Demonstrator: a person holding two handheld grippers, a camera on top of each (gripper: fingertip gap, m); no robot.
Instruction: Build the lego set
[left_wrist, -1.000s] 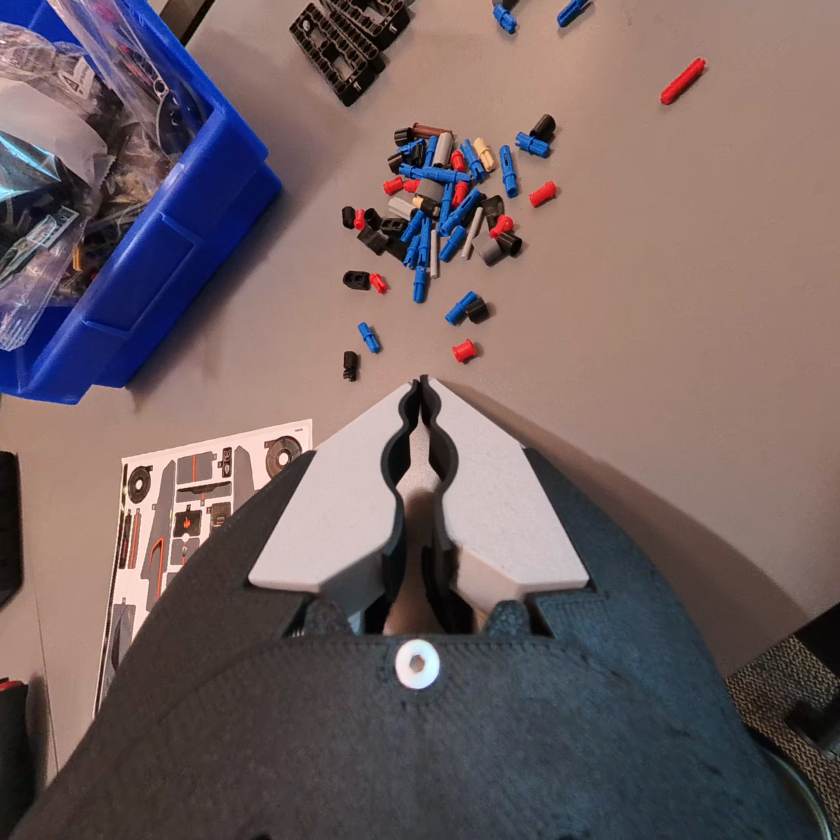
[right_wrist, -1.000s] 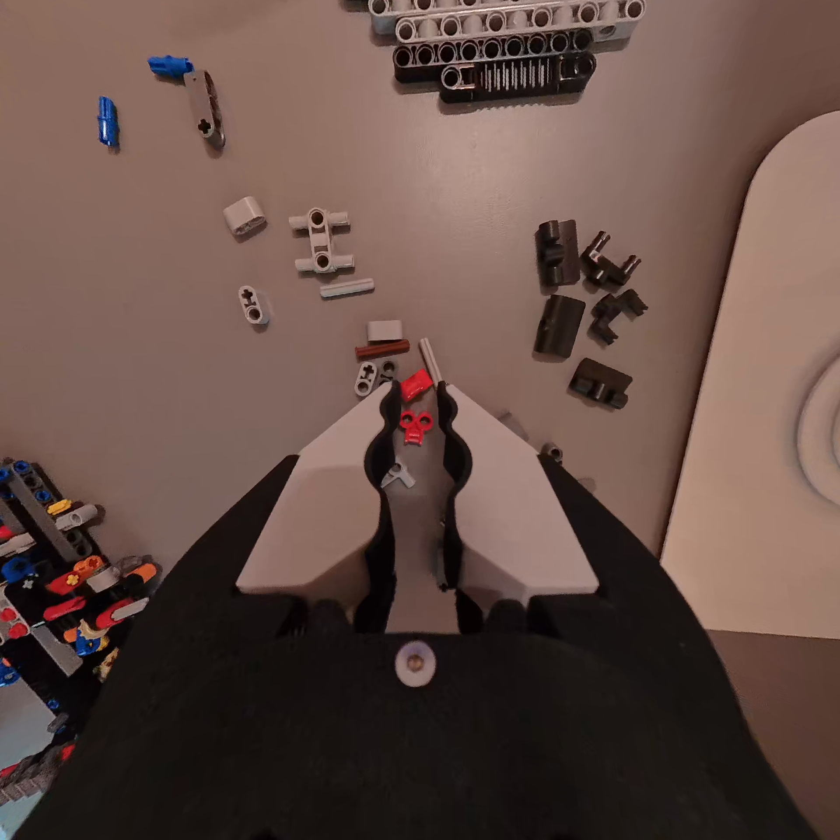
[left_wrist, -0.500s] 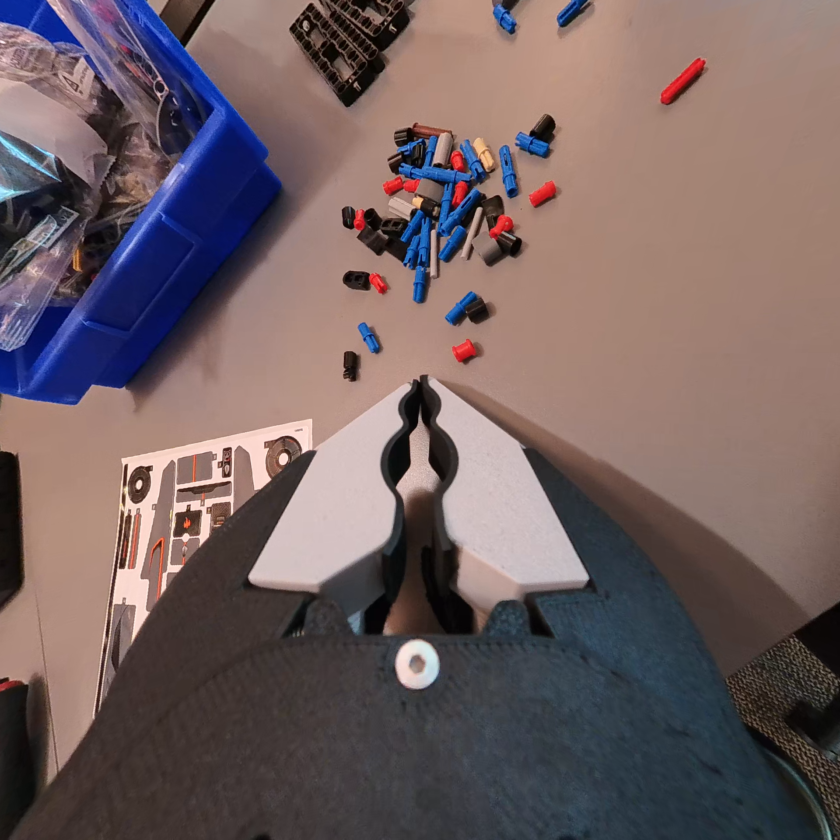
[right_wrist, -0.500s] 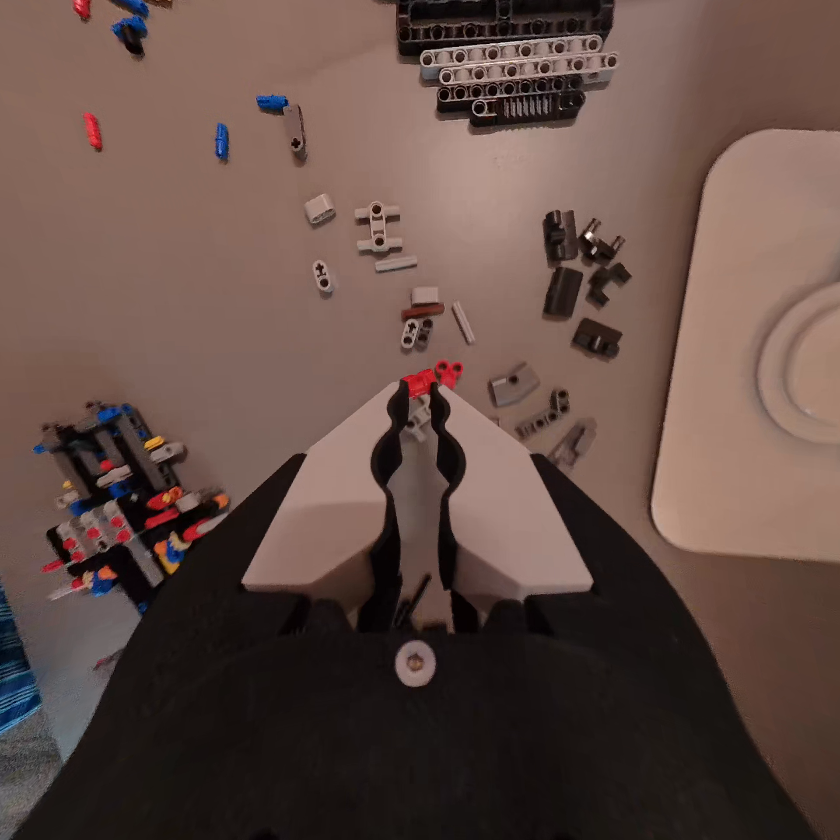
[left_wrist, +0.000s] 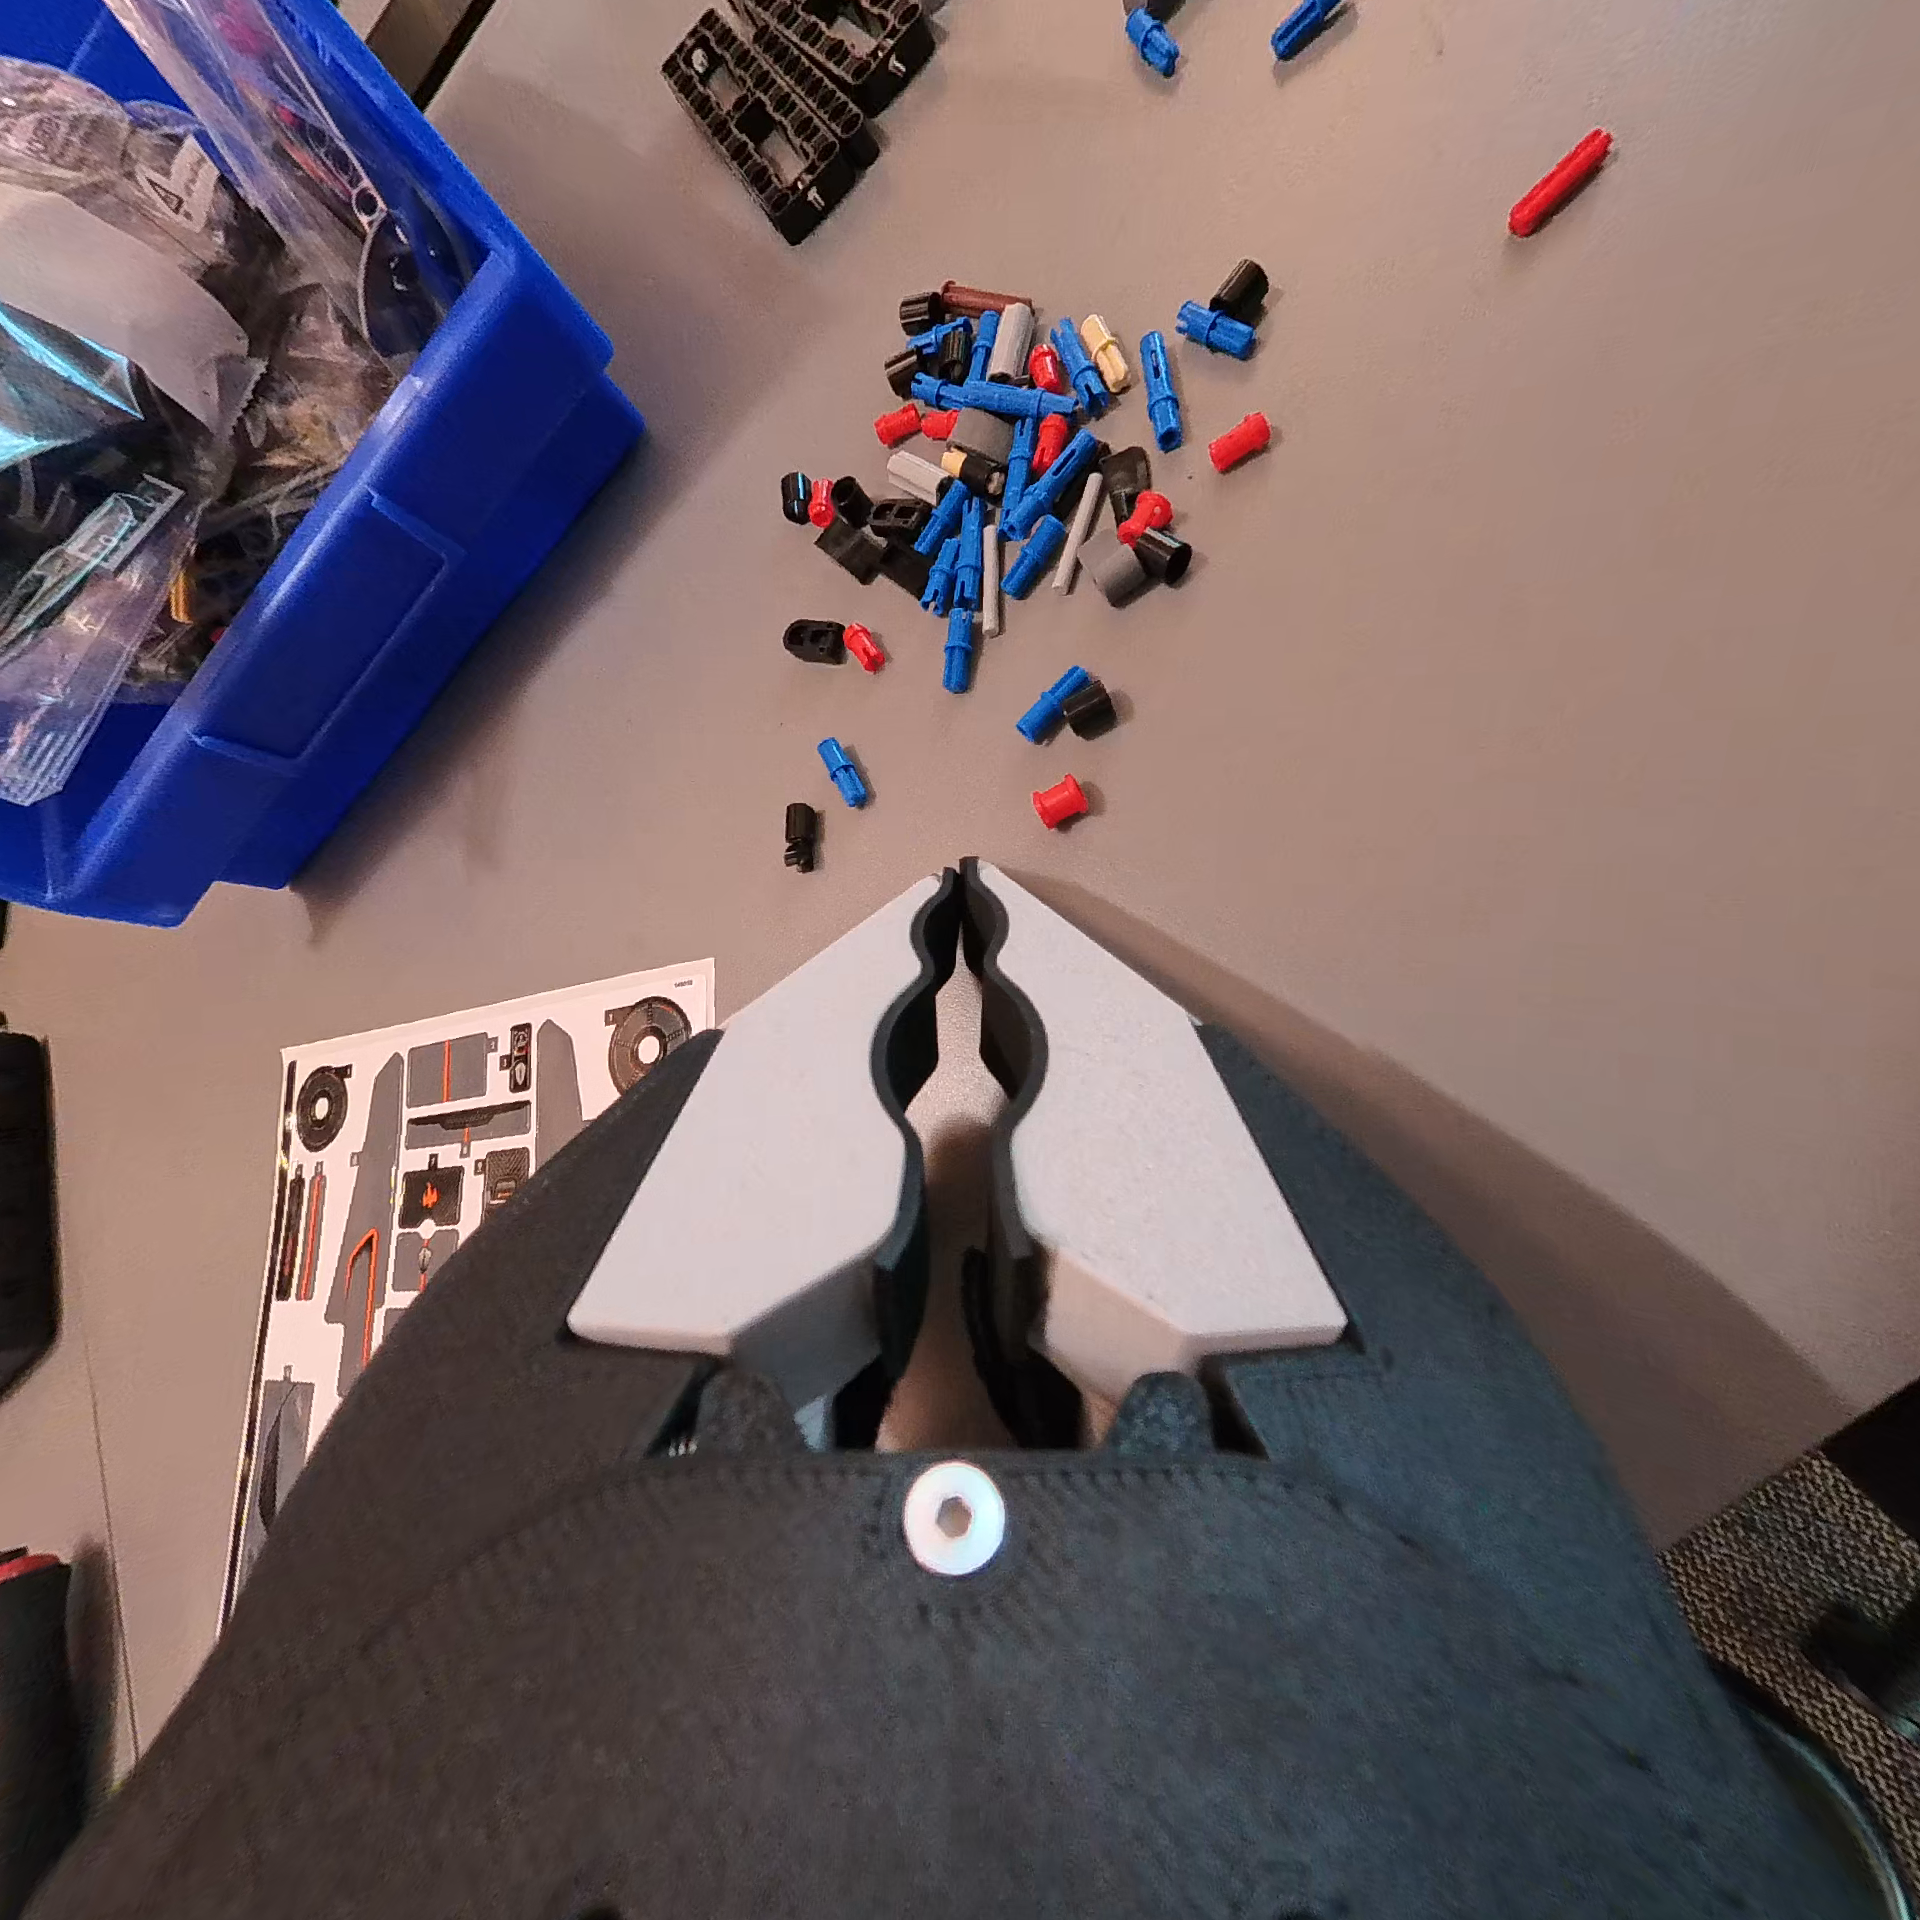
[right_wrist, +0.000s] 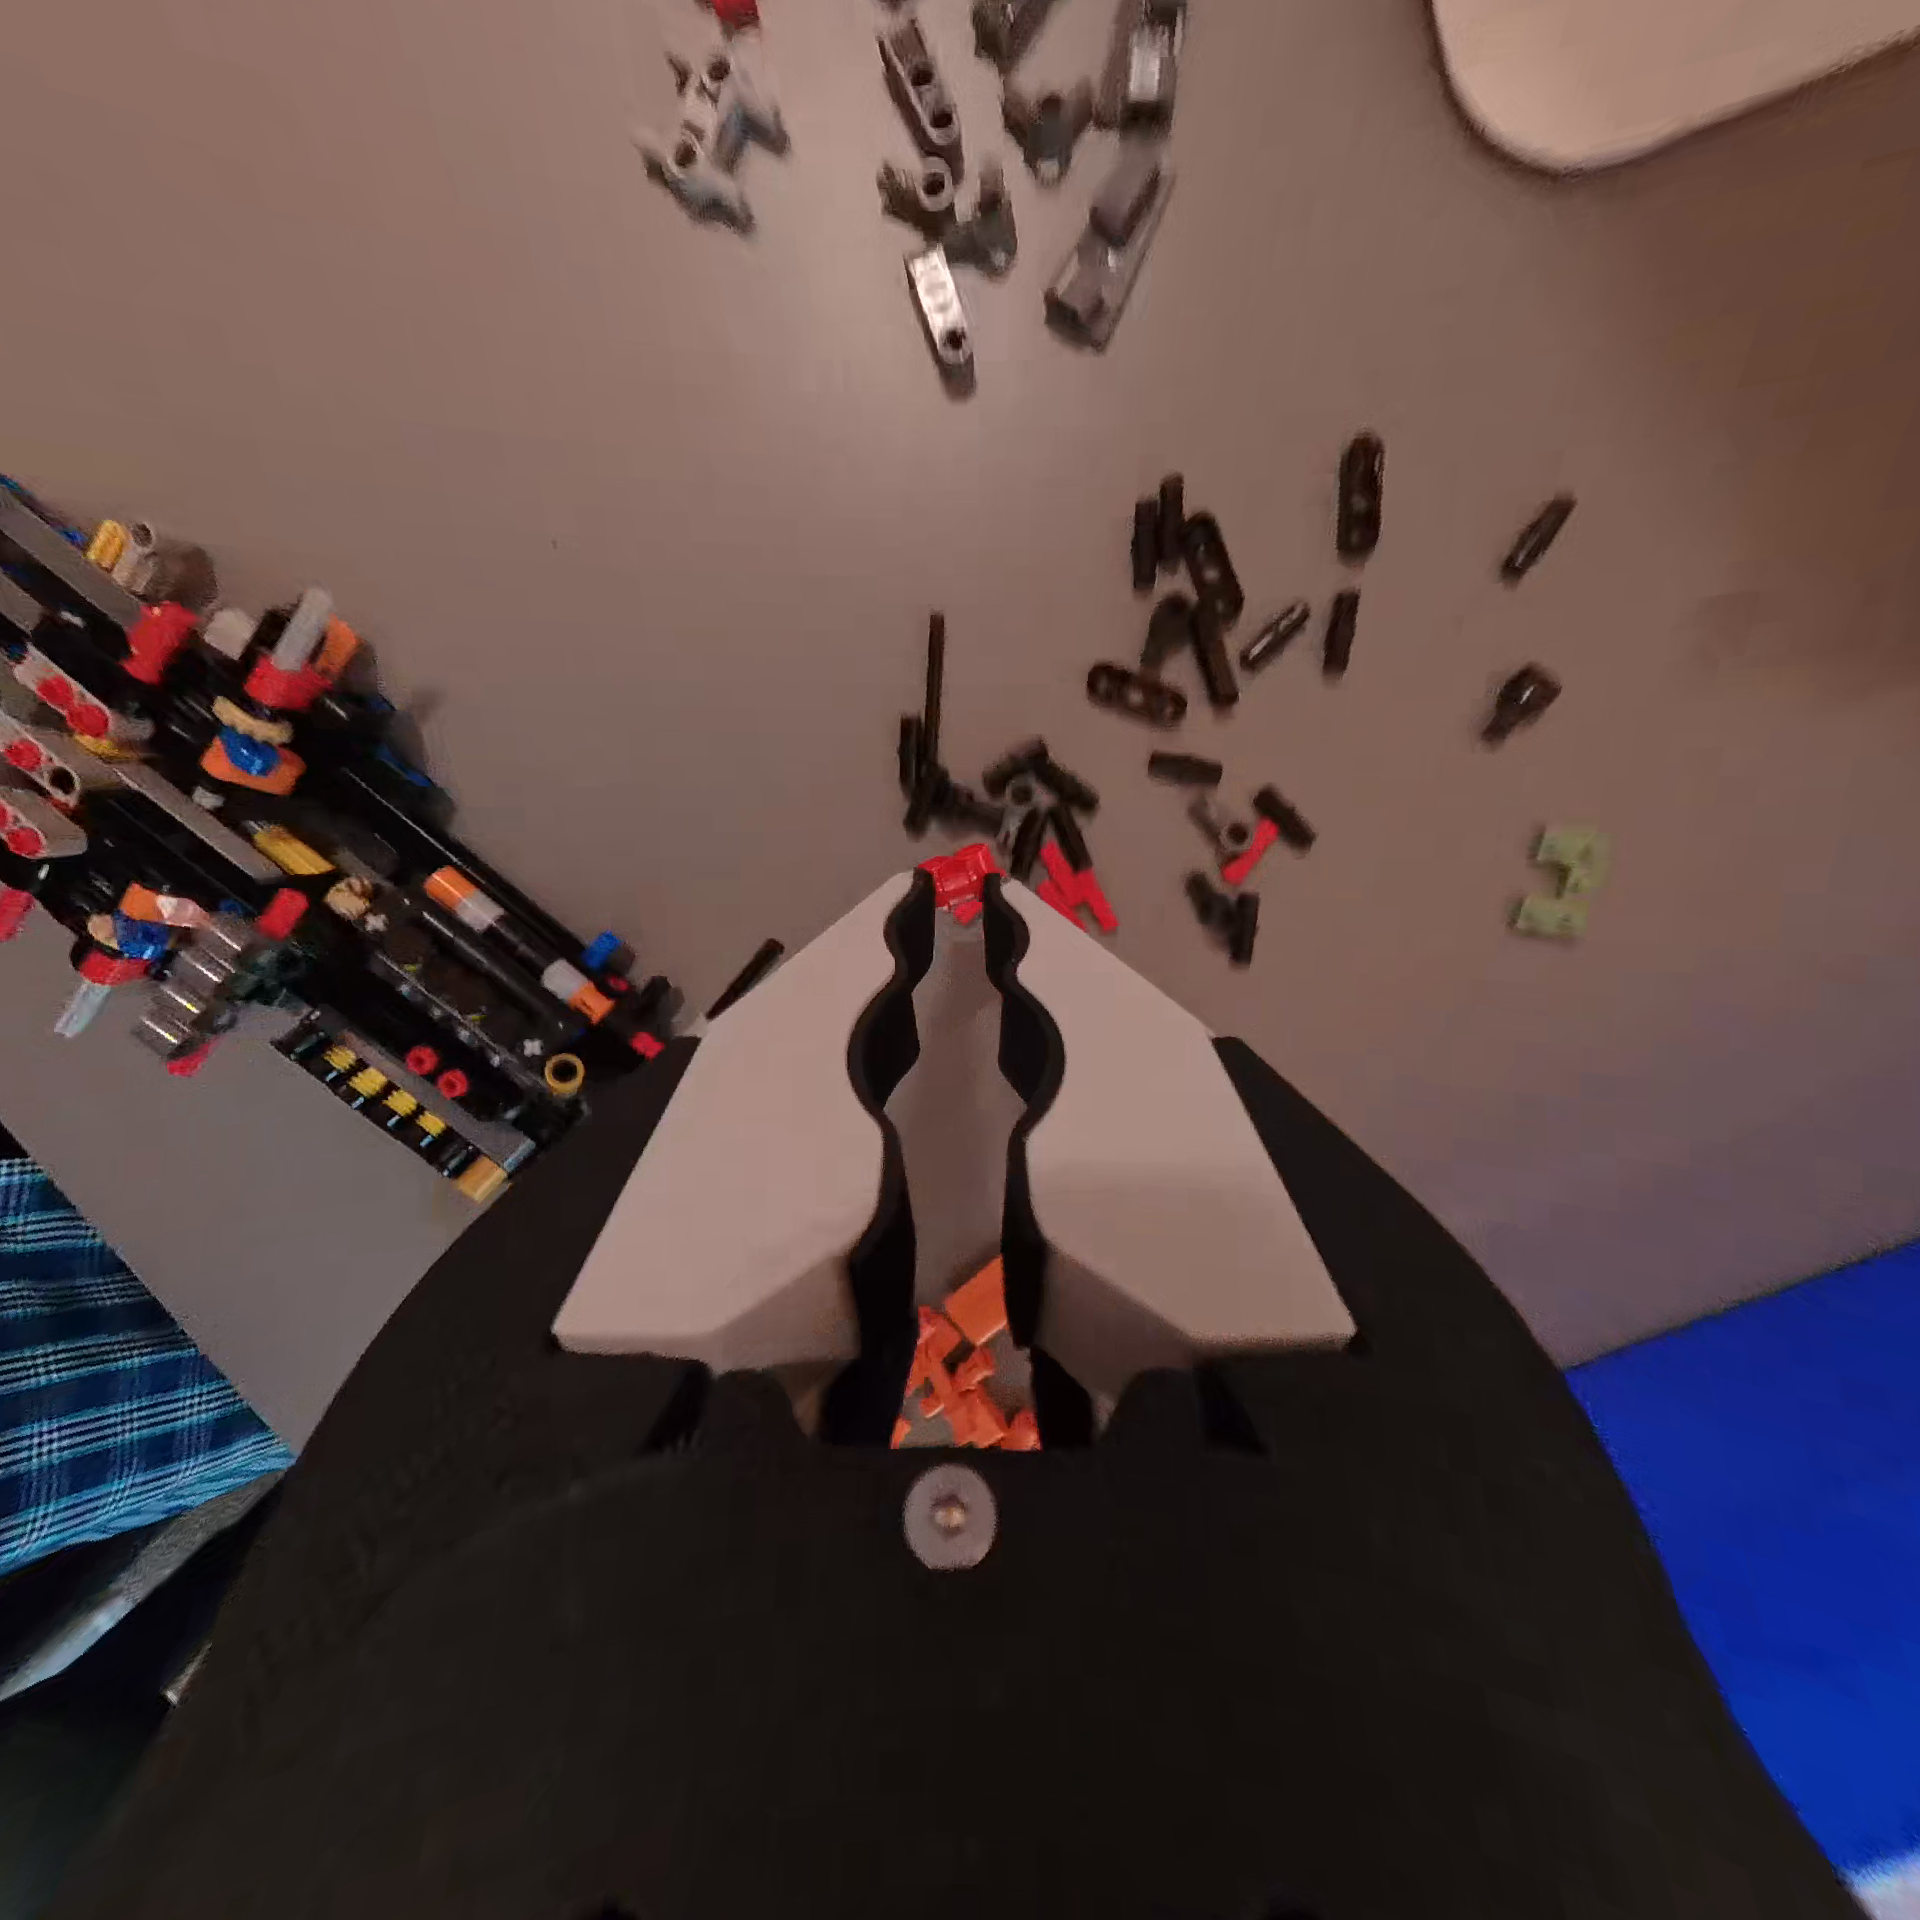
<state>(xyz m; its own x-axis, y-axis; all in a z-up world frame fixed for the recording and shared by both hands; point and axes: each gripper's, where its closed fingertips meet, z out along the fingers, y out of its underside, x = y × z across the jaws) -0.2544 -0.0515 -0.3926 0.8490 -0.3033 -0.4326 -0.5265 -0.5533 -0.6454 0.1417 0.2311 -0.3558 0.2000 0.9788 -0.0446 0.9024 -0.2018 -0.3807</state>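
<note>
My right gripper (right_wrist: 954, 881) is shut on a small red lego piece (right_wrist: 958, 878) at its fingertips and holds it above the grey table. The partly built lego model (right_wrist: 260, 831), black with red, orange and yellow parts, lies to its left. Loose black pieces (right_wrist: 1184, 665) and red pieces (right_wrist: 1075, 888) lie just ahead of the tips. My left gripper (left_wrist: 961, 871) is shut and empty above the table. A pile of blue, red and black pins (left_wrist: 1023, 468) lies ahead of it, with a red bush (left_wrist: 1058, 802) nearest the tips.
A blue bin (left_wrist: 312, 582) of plastic bags stands at the left. A sticker sheet (left_wrist: 436, 1132) lies beside the left gripper. Black frames (left_wrist: 800, 104) lie at the back. Grey pieces (right_wrist: 935, 177) and a white board (right_wrist: 1662, 73) lie far ahead of the right gripper. Orange pieces (right_wrist: 961, 1361) lie under it. My right fingertips sit around 50 cm from my left ones.
My right gripper closed on the red piece, lifted it and swung toward the built model; the view is still blurred. My left gripper has not moved.
</note>
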